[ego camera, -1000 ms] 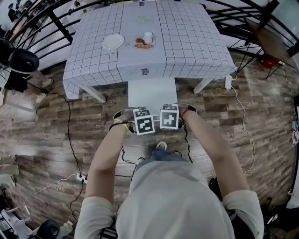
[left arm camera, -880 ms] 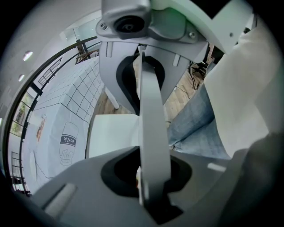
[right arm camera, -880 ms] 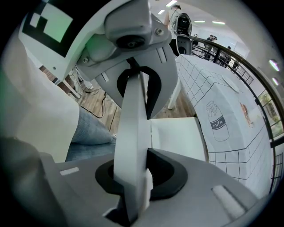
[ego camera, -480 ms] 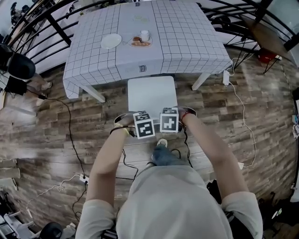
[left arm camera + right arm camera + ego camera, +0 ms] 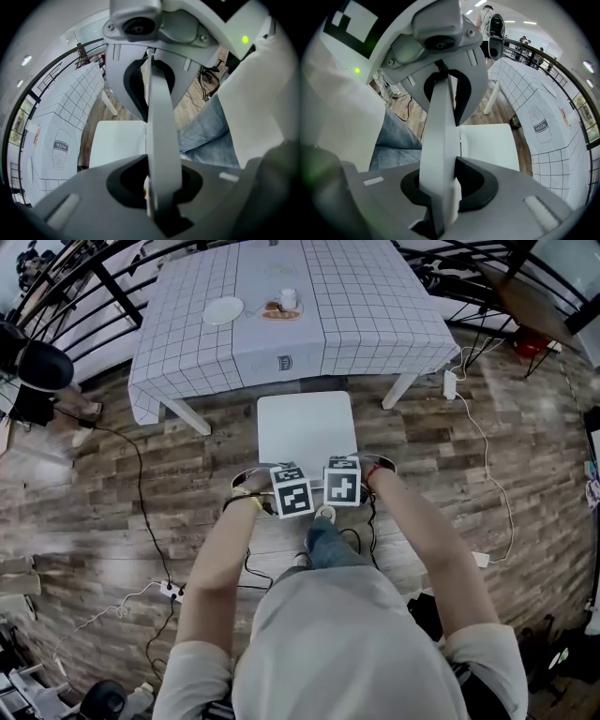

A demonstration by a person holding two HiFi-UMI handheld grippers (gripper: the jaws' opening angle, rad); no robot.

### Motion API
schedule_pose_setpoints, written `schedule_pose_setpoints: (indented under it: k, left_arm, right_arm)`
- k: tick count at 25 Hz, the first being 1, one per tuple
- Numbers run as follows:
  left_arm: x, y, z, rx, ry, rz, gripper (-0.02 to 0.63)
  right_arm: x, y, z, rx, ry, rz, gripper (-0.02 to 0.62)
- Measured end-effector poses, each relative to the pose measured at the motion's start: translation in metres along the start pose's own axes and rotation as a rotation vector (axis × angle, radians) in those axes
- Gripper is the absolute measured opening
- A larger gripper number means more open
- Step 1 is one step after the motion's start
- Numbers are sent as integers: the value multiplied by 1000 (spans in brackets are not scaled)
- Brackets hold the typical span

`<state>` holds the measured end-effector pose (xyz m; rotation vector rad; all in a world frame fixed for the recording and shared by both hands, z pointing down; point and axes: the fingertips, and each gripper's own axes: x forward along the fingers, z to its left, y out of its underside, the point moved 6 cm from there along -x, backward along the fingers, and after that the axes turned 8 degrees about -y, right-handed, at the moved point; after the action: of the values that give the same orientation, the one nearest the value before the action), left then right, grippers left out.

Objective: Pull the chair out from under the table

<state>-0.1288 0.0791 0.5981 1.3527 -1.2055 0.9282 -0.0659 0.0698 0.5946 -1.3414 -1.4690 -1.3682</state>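
Clearance has been gained: the white square-seated chair (image 5: 307,427), its backrest (image 5: 161,117) pinched by left gripper (image 5: 286,491) and right gripper (image 5: 343,482), is now drawn near, almost wholly clear of the far checked-cloth table (image 5: 375,324).

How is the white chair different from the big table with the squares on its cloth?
The table under its white checked cloth is much bigger than the plain white chair. The table's cloth has thin dark lines; the chair's seat has none. The table carries a round white plate; the chair's back is clamped by the left tongs and right tongs. Both are white and stand on the wooden floor.
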Motion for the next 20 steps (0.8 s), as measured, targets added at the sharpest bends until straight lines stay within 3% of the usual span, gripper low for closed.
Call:
schedule_pose_setpoints:
  k: [20]
  left_arm:
    - [-10,2,-81,4,6,-4,78]
  right_arm:
    - [19,-4,80,17,9,-6,75]
